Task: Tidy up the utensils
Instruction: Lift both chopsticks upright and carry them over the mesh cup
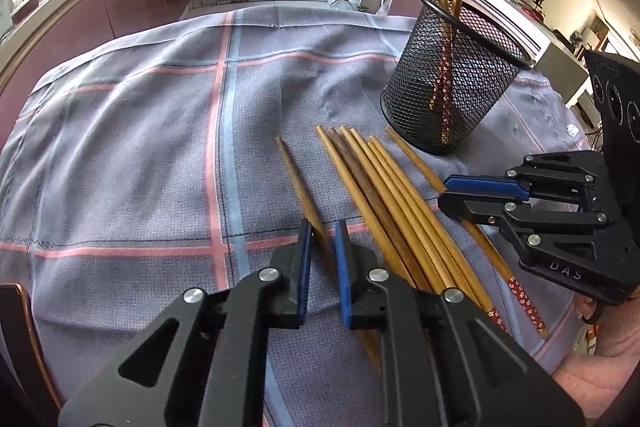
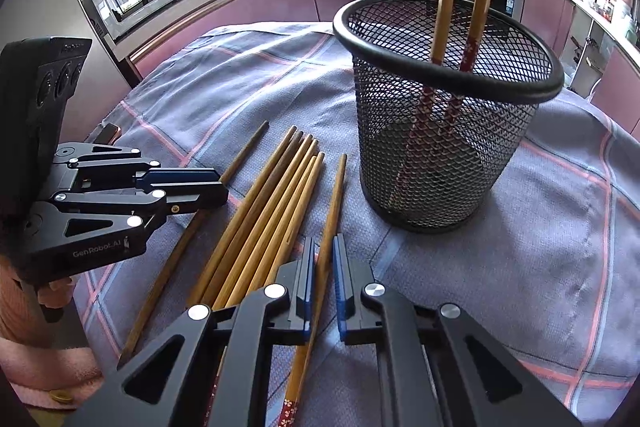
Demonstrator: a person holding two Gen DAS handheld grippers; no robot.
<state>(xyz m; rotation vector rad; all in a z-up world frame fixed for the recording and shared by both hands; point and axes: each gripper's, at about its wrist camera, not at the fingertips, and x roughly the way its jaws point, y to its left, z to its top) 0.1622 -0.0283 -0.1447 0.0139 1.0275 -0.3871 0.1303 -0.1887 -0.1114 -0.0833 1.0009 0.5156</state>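
Left wrist view: a lone dark chopstick runs from about 11 o'clock down between the blue pads of the left gripper — the jaws are drawn nearly together and pinch it near its thicker half. At 1 o'clock of these fingers lies the bundle of chopsticks on the checked cloth; beyond it, at 1 o'clock, stands the black mesh holder with two chopsticks upright inside.

Right wrist view: a single pale chopstick, separate from the bundle on its right, passes between the pads of the right gripper — the jaws are likewise almost closed and clamp it mid-length, its patterned red end showing at 6 o'clock. The holder sits at 1 o'clock, near the tip of this stick. The left gripper appears at 9 o'clock, held by a hand in a pink sleeve.
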